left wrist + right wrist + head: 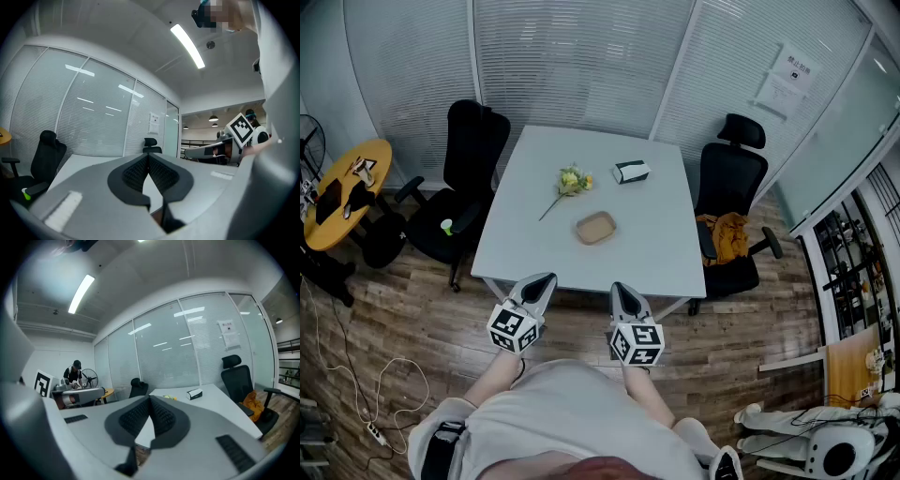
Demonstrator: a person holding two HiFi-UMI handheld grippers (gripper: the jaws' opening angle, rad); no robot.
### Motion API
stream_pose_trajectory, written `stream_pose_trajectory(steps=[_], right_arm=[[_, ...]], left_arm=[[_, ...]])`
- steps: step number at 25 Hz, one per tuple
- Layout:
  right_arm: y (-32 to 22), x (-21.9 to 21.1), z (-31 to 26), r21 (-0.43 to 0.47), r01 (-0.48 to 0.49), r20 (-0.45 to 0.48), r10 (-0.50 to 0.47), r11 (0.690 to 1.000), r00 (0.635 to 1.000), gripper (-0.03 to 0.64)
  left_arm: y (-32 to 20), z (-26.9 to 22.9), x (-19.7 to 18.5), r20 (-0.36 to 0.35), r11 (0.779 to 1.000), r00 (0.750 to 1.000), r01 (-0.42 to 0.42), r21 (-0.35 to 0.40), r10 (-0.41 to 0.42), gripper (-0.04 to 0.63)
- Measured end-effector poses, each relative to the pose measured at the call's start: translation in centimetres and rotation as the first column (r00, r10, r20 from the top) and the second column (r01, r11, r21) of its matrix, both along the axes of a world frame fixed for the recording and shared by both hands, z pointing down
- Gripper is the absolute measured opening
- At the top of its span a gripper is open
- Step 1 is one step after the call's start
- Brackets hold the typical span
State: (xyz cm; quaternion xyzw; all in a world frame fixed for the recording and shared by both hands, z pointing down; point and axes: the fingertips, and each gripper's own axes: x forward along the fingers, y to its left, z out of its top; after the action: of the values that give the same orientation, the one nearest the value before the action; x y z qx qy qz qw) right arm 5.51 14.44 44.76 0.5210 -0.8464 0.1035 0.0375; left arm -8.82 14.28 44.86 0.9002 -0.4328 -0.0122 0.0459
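The left claw (547, 278) and the right claw (620, 287) are nearest, both of pale grey moulded plastic with black ribbed pads. Each carries a black-and-white marker cube. They hang side by side just short of the near edge of the smooth white, square tabletop (661, 239). In each gripper view the pads meet at their tips, with nothing between them.

Closest to them is a brown tray (595, 227), a shallow, matte, rounded oblong. It lies flat near the middle of the tabletop, well apart from both claws. Its long axis runs across the tabletop, with the right end slightly farther away.

Beyond it to the left lies a yellow flower (572, 180), its thin stem pointing toward the near left. A white-and-dark box (631, 172) sits beyond it to the right.

Only the head view shows the tray. The right gripper view catches the box and the flower low over the tabletop. The left gripper view shows bare tabletop, a black chair (46, 157) and the right claw's cube.
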Motion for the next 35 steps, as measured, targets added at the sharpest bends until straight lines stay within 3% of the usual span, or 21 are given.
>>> stream_pose_trajectory(steps=[5,18,26,35], right_arm=[[-0.4,-0.9,0.0,-0.003,-0.002,-0.004,0.002,1.000,1.000,0.008],[-1.5,-4.2,0.3,-0.006,-0.024,-0.019,0.024,1.000,1.000,0.008],[-3.3,-5.9,-0.3,0.017,-0.085,-0.042,0.086,0.996,0.995,0.008],[-4.7,-6.5,-0.7,0.027,-0.117,-0.053,0.119,0.993,0.992,0.008]], left_arm=[[-0.4,-0.7,-1.1,-0.046,1.000,0.999,0.002,-0.005,-0.002,0.009],[-1.8,-0.5,-4.1,-0.037,1.000,0.999,-0.027,0.004,0.027,0.009],[-3.9,-0.4,-6.5,-0.034,0.998,0.998,-0.060,0.016,0.060,0.009],[-5.3,-0.1,-7.0,-0.036,0.996,0.995,-0.088,0.015,0.089,0.009]])
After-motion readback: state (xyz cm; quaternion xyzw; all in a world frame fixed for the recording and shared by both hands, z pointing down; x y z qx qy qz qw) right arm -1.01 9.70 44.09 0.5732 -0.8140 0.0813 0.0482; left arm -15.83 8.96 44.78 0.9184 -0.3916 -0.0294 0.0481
